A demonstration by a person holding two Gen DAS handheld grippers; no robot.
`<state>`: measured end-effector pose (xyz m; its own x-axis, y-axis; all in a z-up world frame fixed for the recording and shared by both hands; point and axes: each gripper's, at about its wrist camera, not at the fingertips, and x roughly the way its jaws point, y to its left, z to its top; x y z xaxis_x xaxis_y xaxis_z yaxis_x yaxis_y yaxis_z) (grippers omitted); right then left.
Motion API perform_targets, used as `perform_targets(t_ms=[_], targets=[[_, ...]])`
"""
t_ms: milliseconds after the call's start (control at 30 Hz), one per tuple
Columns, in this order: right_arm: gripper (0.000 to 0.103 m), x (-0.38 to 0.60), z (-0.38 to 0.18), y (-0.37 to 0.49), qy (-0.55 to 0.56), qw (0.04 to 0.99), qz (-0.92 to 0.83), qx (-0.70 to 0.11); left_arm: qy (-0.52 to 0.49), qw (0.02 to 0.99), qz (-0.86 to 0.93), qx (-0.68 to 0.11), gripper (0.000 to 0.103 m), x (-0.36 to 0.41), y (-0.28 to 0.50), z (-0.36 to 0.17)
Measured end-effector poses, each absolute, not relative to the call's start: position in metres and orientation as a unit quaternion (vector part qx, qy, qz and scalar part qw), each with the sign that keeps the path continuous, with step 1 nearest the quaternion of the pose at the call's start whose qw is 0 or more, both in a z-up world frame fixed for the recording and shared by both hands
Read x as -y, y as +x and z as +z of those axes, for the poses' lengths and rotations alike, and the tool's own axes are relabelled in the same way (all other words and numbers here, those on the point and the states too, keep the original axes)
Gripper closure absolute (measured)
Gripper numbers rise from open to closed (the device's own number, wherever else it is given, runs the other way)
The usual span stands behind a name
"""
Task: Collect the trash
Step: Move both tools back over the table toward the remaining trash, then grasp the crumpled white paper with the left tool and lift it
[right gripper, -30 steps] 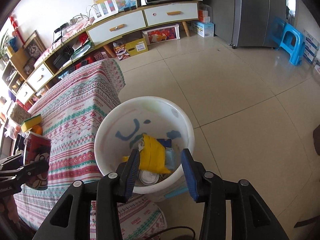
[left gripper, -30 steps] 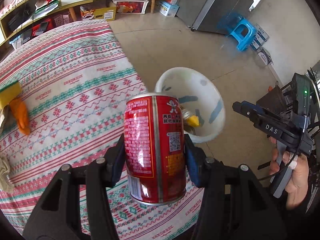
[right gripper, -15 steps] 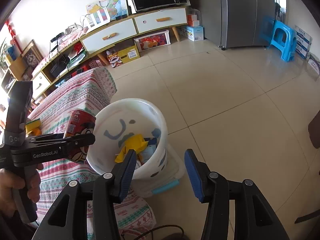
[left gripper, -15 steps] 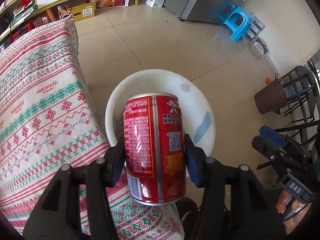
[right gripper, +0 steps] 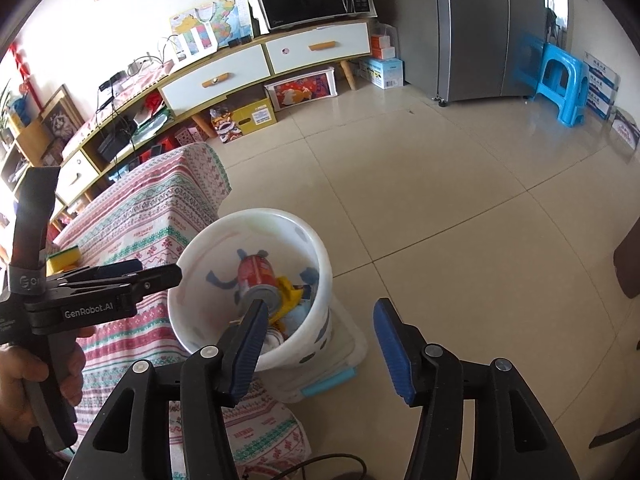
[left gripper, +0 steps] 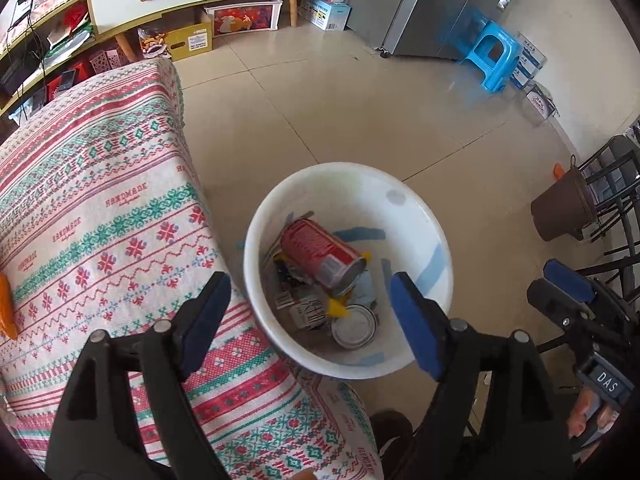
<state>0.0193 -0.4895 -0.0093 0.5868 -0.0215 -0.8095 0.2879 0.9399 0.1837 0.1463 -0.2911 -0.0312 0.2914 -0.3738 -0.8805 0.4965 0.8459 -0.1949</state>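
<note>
Worktop [left gripper: 100, 208] under a patterned red-green cloth fills the left of the scene; its near-right corner butts against the white bin [left gripper: 424, 216] on the tiled floor, likely parked there so trash only has to clear the edge.

Red can [left gripper: 320, 256] is already in the bin, lying on its side on top of the other rubbish: yellow wrapper, cards, a flat tin lid [left gripper: 354, 326]. Judging by that, this item is done.

Left hand-held gripper [left gripper: 310, 312] hangs over the bin's near rim, angled down into it. Jaws are opening, spread wide, nothing between them. Sensible pose for a drop: can falls straight in.

Right hand-held gripper [right gripper: 316, 336] sits near the bin's right side, jaws also opening, empty, mostly framing bare floor. Looks parked clear of the left one.

More trash left on the worktop: yellow-green sponge [right gripper: 64, 258] and an orange scrap [left gripper: 6, 308] at the far left edge. Those look like the next targets.

In the way: not much. Bin rim close to the left jaws on withdrawal. Brown bucket [left gripper: 564, 208] and black chair frame on the right, well apart. Blue stool [left gripper: 494, 54] and fridge far off.
</note>
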Motion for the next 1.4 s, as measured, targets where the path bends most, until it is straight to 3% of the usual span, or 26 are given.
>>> perform_targets(t_ms=[800, 1167, 1400], targets=[[0.026, 0.411, -0.003, 0.052, 0.098, 0.883, -0.053, -0.457, 0.023, 0.83, -0.175, -0.53, 0.012, 0.118, 0.134, -0.021], [0.023, 0.346, -0.005, 0.082, 0.059, 0.882, -0.011, -0.467, 0.021, 0.843, -0.091, -0.53, 0.012, 0.012, 0.15, -0.018], [0.022, 0.309, -0.011, 0.103, 0.046, 0.878, 0.006, -0.476, -0.046, 0.828, -0.072, -0.554, 0.012, -0.045, 0.162, -0.04]])
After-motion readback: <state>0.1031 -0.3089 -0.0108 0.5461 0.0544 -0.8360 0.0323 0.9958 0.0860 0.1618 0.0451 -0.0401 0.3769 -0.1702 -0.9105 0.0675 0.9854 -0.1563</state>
